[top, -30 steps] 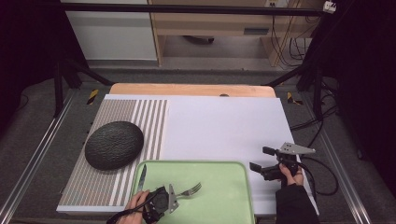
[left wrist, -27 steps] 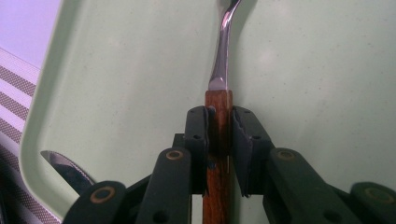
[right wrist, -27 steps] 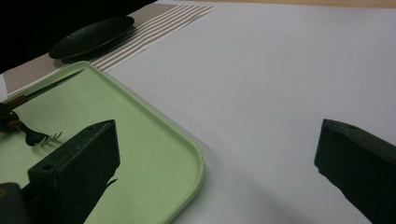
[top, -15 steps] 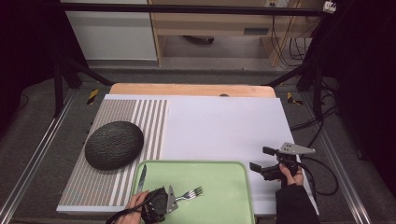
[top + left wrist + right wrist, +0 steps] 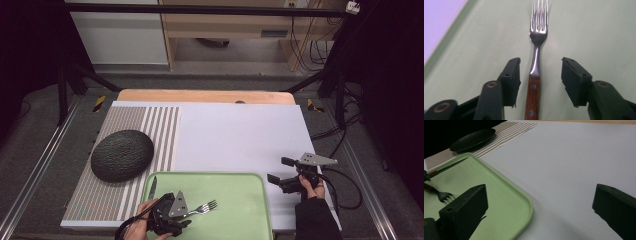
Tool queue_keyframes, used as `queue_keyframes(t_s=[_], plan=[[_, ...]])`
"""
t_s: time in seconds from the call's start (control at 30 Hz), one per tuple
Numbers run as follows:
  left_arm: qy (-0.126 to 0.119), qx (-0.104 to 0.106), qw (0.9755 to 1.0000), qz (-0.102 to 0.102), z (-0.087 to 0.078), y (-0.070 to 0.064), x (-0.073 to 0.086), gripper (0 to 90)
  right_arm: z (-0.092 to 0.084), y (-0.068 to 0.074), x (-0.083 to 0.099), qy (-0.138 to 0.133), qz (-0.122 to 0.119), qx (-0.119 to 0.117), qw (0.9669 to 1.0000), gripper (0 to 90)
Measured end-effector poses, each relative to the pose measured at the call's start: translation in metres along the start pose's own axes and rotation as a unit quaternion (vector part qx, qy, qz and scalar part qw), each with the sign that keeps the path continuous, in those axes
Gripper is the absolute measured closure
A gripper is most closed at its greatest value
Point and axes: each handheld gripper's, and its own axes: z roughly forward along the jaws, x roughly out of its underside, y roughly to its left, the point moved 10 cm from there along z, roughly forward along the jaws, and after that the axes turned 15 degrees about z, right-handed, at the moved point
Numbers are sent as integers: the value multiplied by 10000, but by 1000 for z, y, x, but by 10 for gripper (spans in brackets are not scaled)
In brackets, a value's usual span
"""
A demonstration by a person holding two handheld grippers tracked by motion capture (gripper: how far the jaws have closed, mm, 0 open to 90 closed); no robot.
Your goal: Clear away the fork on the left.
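Newly released fork, handle cropped

Dark room, grey carpeted floor around the table, metal rails running down lower left and lower right of the frame. Light wooden table edge shows at centre, white cabinet upper left and wooden shelf unit top centre. Black stand legs on both sides, cables hanging upper right.
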Motion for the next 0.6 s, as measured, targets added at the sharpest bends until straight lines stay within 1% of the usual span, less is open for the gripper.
queue_keyframes(t_s=[0.03,0.2,0.23,0.37,0.47,0.6], plan=[[-38,42,10000,-34,1,0,-1,552,0,0,0,6,0,5,10000,3],[-199,201,9996,-76,6,-1,-5,697,0,0,0,6,-1,8,10000,3],[-223,205,9995,-60,7,-1,-6,740,0,0,0,9,-2,10,10000,3],[-268,285,9992,-21,12,-4,-9,851,0,0,0,1,6,7,10000,3],[-270,338,9991,17,15,-6,-11,895,0,0,0,2,4,9,10000,3],[-257,389,9989,15,20,-7,-12,899,0,-1,0,4,-8,14,10000,3]])
